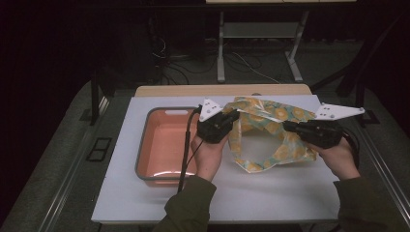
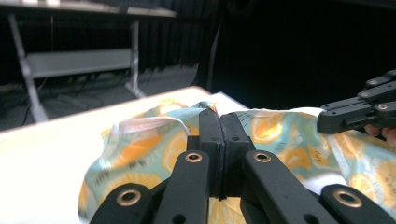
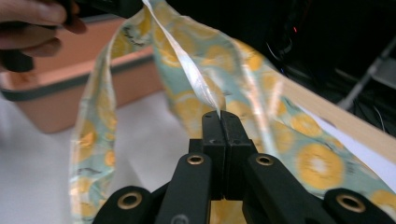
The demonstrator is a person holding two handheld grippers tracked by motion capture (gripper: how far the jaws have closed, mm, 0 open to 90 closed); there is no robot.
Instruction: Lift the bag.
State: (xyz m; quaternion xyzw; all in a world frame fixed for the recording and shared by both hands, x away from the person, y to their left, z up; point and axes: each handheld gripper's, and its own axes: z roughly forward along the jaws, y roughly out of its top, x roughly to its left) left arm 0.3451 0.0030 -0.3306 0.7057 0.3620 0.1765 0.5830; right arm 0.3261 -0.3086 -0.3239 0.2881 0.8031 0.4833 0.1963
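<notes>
Seen from above: a white table, two hand-held grippers, a cloth bag printed with orange slices on teal stretched between them. Left gripper (image 1: 235,116) pinched tight on one edge of the bag (image 1: 270,137), jaws closed flat with only thin fabric between them. Right gripper (image 1: 286,126) clamped the same way on the opposite edge, a pale seam running straight out from between its jaws in the right gripper view. Bag mouth hanging open between the two pairs of jaws, lower part still draped on the table (image 1: 251,193) just below them. A salmon-pink tub (image 1: 145,145) with a grey rim standing beyond the left gripper, to the outer side of its jaws, apparently empty.

Likely step: lifting and spreading the bag open. To do it well: keep both pinches firm, since thin cloth slips easily; raise both sides evenly so the bag does not twist; pull apart gently until the mouth is taut, not strained; keep the hanging fabric clear of the tub rim if carried that way.
</notes>
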